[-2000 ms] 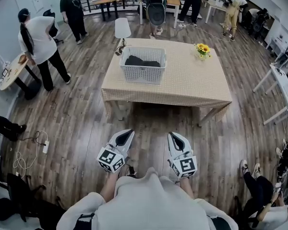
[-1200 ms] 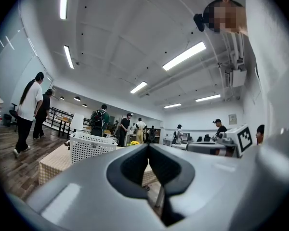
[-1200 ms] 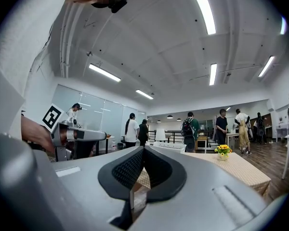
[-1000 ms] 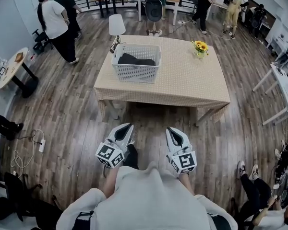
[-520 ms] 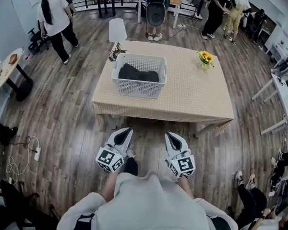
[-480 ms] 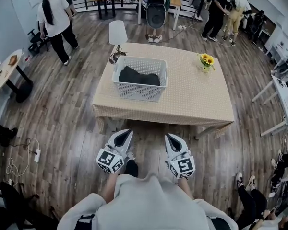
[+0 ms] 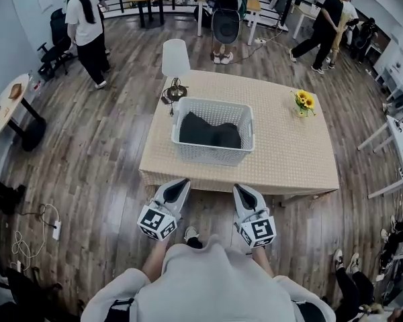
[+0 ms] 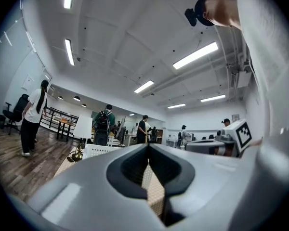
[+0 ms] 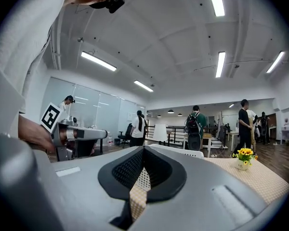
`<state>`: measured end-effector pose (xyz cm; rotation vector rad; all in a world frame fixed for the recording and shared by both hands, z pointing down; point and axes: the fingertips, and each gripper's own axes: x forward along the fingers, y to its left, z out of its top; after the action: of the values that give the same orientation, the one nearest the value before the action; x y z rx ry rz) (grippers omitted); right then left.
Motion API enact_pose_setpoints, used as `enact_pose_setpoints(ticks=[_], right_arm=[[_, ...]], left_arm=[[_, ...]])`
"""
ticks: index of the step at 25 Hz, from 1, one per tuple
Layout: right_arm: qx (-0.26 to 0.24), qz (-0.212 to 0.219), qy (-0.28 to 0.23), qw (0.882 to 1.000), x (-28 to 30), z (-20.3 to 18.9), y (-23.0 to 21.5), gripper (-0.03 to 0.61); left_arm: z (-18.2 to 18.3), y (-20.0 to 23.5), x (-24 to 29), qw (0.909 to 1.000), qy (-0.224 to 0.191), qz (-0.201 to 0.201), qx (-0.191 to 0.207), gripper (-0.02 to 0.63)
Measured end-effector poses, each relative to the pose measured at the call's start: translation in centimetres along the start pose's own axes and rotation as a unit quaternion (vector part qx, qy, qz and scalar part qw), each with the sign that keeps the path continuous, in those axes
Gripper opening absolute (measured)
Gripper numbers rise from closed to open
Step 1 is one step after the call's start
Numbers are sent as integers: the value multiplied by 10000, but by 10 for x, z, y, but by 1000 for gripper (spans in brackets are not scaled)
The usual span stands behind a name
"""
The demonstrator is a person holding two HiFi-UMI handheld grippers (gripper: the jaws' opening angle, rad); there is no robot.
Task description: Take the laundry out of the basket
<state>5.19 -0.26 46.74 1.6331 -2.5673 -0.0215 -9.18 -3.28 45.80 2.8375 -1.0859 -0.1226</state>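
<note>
table (image 7: pixel 289 156) nearer, at its edge | left gripper (image 7: pixel 179 183), right gripper (image 7: pixel 240 189): clenched, empty | dark laundry (image 7: pixel 209 133) in white basket (image 7: pixel 213 154): likely soft, light; pinch a top fold

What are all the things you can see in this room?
table: one, beige checked cloth, middle of the room
basket: one, white, on the table's near left part
laundry: one heap, dark, inside the basket
sunflowers: one small bunch, yellow, on the table's right side
lamp: one, white shade, at the table's far left corner
round table: one, light wood, far left
people: several, standing at the far end
left gripper: one, grey, shut and empty, just short of the table
right gripper: one, grey, shut and empty, beside it
</note>
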Motion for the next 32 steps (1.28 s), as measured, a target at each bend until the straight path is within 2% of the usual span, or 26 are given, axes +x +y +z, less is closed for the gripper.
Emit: enact_pose_setpoints(ticks=[6, 15, 23, 32], right_arm=[[-126, -77, 28, 9999, 50, 8, 0, -2], [-83, -236, 200, 9995, 64, -1, 2, -2], [-32, -120, 191, 9997, 84, -5, -4, -2], [108, -39, 64, 9999, 130, -5, -47, -2]], left_arm=[[3, 48, 17, 9999, -8, -115, -67, 8], [-6, 60, 29, 9990, 55, -364, -240, 8], [-5, 75, 41, 9994, 47, -238, -243, 8], [-5, 107, 88, 9998, 112, -57, -139, 8]])
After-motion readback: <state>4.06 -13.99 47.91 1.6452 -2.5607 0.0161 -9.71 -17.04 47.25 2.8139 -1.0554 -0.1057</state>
